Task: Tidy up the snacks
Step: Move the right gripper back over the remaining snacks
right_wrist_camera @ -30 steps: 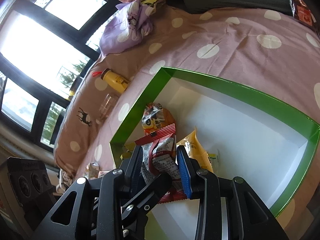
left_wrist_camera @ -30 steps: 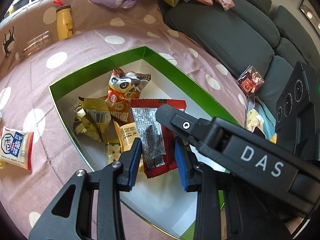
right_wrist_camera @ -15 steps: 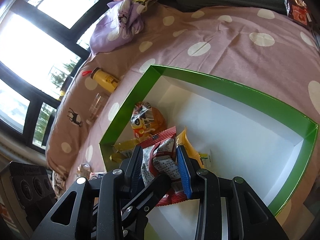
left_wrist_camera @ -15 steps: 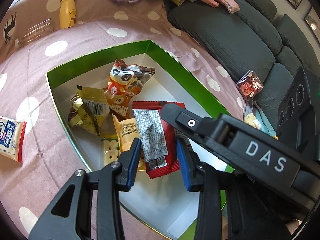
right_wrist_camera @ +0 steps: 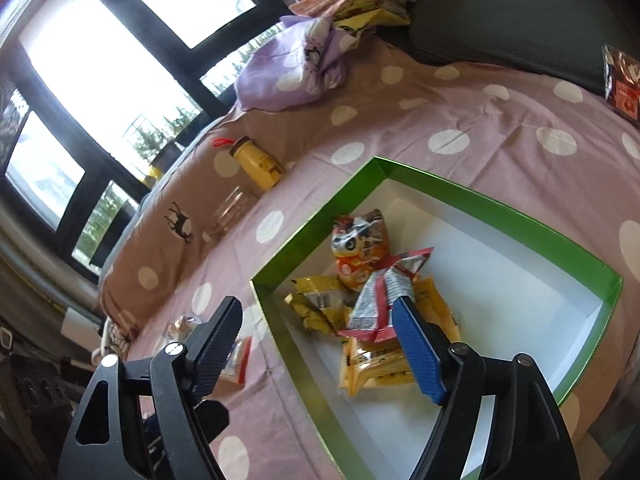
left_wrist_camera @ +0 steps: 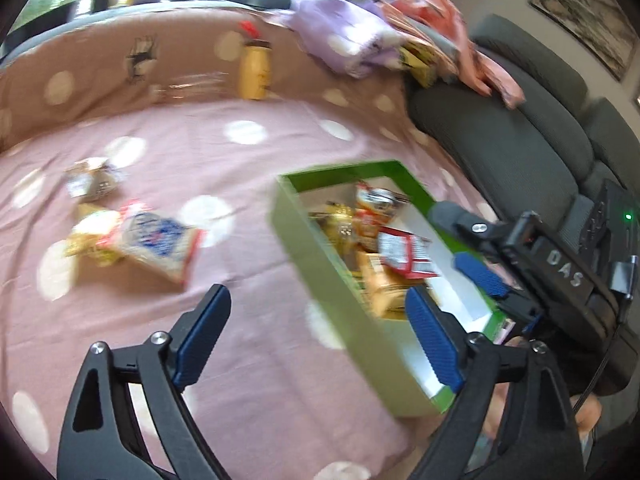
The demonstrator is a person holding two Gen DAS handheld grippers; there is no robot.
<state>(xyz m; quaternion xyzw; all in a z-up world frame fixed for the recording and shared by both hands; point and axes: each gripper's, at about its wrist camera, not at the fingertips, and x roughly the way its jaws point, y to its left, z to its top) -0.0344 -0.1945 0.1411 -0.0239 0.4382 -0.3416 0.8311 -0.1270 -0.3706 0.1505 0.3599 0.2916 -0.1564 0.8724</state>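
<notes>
A green-walled box [left_wrist_camera: 320, 280] with a white floor holds several snack packets: a red and grey packet [right_wrist_camera: 380, 300] on top, yellow ones [right_wrist_camera: 376, 360] and an orange cartoon bag [right_wrist_camera: 360, 248]. My left gripper [left_wrist_camera: 316, 336] is open and empty above the pink dotted cloth, left of the box. My right gripper [right_wrist_camera: 320, 356] is open and empty over the box's near left wall [right_wrist_camera: 292, 344]; it also shows in the left wrist view [left_wrist_camera: 480, 276]. A blue and white packet [left_wrist_camera: 156, 244] and two more packets [left_wrist_camera: 92, 176] lie on the cloth to the left.
A yellow bottle [left_wrist_camera: 254, 72] and a clear glass [right_wrist_camera: 232, 212] stand at the far side of the cloth. Crumpled purple cloth [right_wrist_camera: 296, 68] and a grey sofa [left_wrist_camera: 500, 140] lie beyond. A dark red packet [right_wrist_camera: 622, 80] sits on the sofa's edge.
My right gripper opened and let go of the red and grey packet, which now lies in the box. My left gripper opened and swung left, out over the cloth.
</notes>
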